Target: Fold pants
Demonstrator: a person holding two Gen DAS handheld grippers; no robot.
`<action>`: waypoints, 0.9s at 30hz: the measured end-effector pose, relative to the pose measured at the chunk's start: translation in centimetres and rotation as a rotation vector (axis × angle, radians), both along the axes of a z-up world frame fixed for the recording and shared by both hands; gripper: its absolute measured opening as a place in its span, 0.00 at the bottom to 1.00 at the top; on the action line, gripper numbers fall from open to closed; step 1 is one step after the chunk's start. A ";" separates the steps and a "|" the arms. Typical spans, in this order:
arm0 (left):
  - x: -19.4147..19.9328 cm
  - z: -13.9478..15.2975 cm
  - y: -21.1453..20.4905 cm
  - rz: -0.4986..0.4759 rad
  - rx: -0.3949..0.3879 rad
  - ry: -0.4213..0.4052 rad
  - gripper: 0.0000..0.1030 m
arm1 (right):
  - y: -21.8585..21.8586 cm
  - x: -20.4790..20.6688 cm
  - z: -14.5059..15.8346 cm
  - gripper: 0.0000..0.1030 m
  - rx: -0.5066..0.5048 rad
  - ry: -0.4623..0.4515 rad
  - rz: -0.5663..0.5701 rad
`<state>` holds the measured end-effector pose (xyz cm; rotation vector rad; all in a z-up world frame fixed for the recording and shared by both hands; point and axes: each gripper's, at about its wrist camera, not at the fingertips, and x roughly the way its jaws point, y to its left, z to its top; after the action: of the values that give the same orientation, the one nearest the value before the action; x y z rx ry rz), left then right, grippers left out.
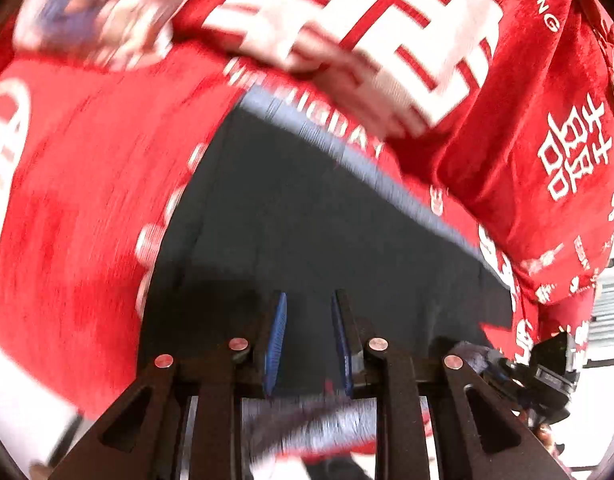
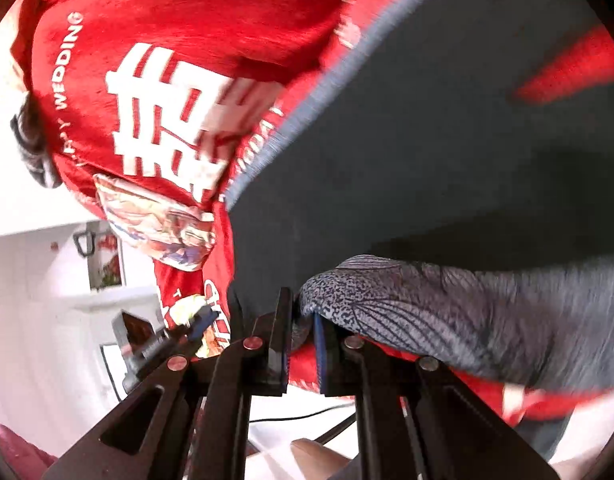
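The dark grey pants (image 1: pixel 307 220) lie flat on a red bedspread (image 1: pixel 79 200), with a lighter ribbed waistband (image 1: pixel 347 148) along the far edge. My left gripper (image 1: pixel 309 300) hovers over the near part of the pants; its blue-padded jaws stand a little apart and nothing shows between them. In the right wrist view the pants (image 2: pixel 427 140) fill the upper right. My right gripper (image 2: pixel 303 312) pinches a bunched corner of the pants, whose patterned inner fabric (image 2: pixel 427 308) drapes off to the right. The left gripper (image 2: pixel 175 336) shows small at lower left.
The red bedspread (image 2: pixel 187 20) carries large white characters and lettering. A colourful printed cushion (image 2: pixel 163 224) lies on it. White furniture (image 2: pixel 47 280) and a framed picture (image 2: pixel 107 260) stand beyond the bed. A black cable (image 2: pixel 299 416) runs below the right gripper.
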<state>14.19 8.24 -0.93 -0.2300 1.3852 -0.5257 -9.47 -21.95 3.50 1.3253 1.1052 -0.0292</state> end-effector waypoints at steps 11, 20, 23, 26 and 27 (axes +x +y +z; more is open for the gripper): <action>7.7 5.5 -3.5 0.034 0.154 -0.226 0.39 | -7.1 12.5 -4.8 0.10 -0.019 0.029 0.149; 3.9 7.0 -2.1 -0.015 0.322 -0.290 0.76 | -9.3 15.9 -9.4 0.11 -0.037 0.141 0.071; 2.8 3.1 -5.0 -0.086 0.335 -0.227 0.76 | -8.5 16.3 -8.1 0.44 -0.060 0.140 0.095; 2.8 -0.5 -9.1 -0.154 0.327 -0.190 0.76 | -7.8 15.2 -5.2 0.65 -0.107 0.091 0.128; 3.1 -1.7 -10.8 -0.177 0.360 -0.202 0.76 | -7.7 14.6 -4.4 0.65 -0.122 0.087 0.144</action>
<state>17.24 -2.59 -2.60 0.2335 1.2823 -0.4224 5.17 -29.66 -0.88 1.1421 1.2507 -0.0477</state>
